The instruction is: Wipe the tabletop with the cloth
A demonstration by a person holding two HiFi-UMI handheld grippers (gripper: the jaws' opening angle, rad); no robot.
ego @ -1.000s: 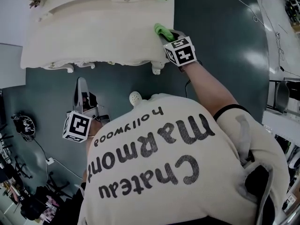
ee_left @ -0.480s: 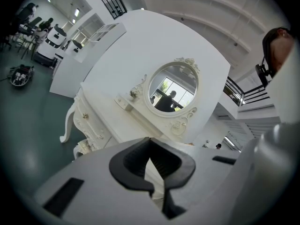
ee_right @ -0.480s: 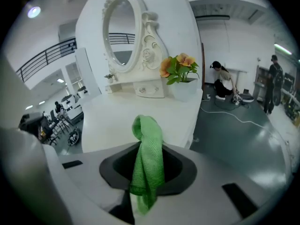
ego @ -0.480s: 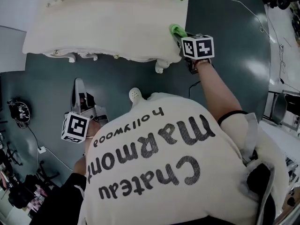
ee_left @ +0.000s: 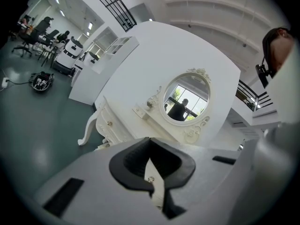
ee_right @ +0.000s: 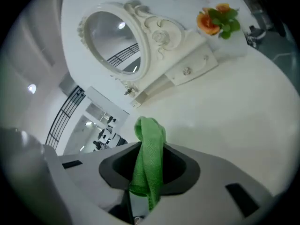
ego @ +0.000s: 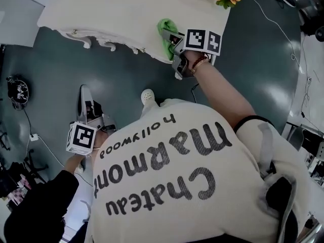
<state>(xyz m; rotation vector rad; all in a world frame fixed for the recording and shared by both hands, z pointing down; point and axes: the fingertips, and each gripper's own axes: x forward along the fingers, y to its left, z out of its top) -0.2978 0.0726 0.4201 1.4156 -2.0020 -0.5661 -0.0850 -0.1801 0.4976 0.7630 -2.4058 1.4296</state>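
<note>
I read the right gripper (ee_right: 147,175) as clamped on the green cloth (ee_right: 149,146): jaws pinched together w/ the fabric bunched btwn them, a folded loop poking out past the tips and a short tail hanging back toward the body. In the head view it's reached out over the near, scalloped edge of the white tabletop (ego: 116,9), w/ the cloth at its tip just inside that edge. It looks to be on the surface, but I can't confirm contact. Straight ahead of the jaws the top is bare white. Further ahead and to the gripper's left I see the oval mirror (ee_right: 112,41) in a carved frame, w/ small drawers under it. Ahead-right, near the far corner, sits a bunch of orange flowers (ee_right: 218,18).

Left gripper (ee_left: 151,168): jaws closed flat on each other, nothing btwn them. It's held low by the person's left side, well apart from the table and the cloth, over the dark green floor (ego: 50,70), tips pointing toward the table. From its own cam the dressing table (ee_left: 110,121) is ahead w/ a curved leg at lower left, and the mirror above it reflects a person. Far off to its left there are office chairs and ppl in the bg
</note>
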